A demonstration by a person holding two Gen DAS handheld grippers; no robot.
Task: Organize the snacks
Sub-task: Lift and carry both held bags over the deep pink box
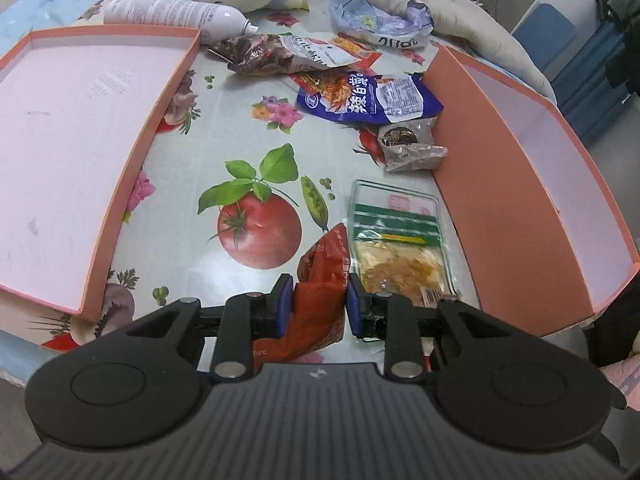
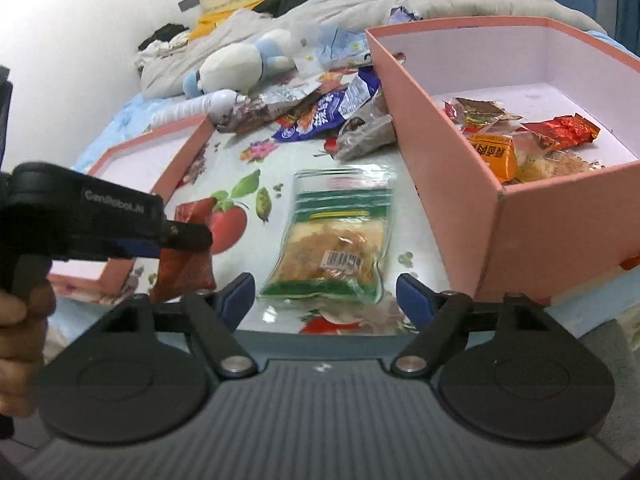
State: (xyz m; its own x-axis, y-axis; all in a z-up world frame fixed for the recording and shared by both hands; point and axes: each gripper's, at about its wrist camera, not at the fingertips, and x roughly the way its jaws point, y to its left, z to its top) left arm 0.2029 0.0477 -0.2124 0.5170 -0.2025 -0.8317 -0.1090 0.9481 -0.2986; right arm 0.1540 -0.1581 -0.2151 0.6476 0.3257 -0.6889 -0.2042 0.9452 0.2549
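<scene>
- Left gripper (image 1: 319, 307) pinches a crinkly red snack packet (image 1: 320, 280) above the bench's (image 1: 240, 128) near edge.
- Right gripper (image 2: 325, 298) gapes wide around nothing, a glossy clear pouch (image 2: 332, 236) just ahead.
- Pink cardboard box (image 2: 440, 152) beside it holds wrappers.

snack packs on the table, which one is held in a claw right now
The red snack pack, pinched in the left claw. The green-striped clear pack lies flat on the table between the open right claw's fingers, unpressed.

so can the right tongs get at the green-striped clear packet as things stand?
Probably yes. The right tongs stand open with the green-striped packet lying flat just ahead between them, nothing on top. The pink box sits to its right, apart; the left tongs hold a red packet off to the left.
</scene>
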